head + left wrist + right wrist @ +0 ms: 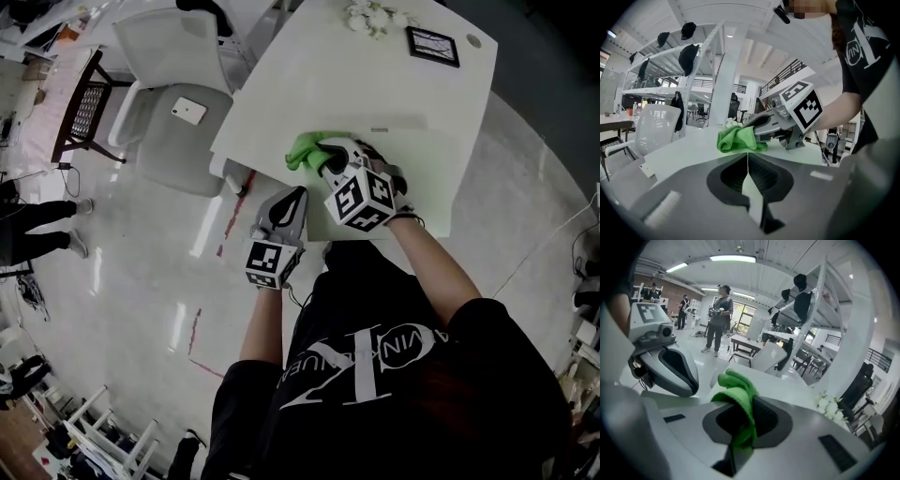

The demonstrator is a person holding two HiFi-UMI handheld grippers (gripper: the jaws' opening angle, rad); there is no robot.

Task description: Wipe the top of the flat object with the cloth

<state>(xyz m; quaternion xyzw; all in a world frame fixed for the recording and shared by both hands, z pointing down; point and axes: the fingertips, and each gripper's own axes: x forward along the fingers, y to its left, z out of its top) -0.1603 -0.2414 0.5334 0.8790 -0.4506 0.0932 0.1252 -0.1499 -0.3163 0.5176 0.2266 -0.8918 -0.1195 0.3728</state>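
A green cloth (305, 150) is bunched on a pale flat panel (422, 178) that lies on the white table (309, 66) and barely stands out from it. My right gripper (328, 156) is shut on the cloth and presses it down at the panel's left end. In the right gripper view the cloth (739, 397) hangs between the jaws of my right gripper (745, 414). My left gripper (297, 197) hovers at the table's near edge, just left of the right one, with its jaws closed together and nothing in them. The left gripper view shows the cloth (738, 139) ahead of the left gripper (748, 161).
A white chair (173, 103) with a phone (188, 111) on its seat stands left of the table. At the table's far end lie a black picture frame (433, 45) and white flowers (373, 17). A dark wooden chair (84, 108) is further left. People stand in the background (717, 315).
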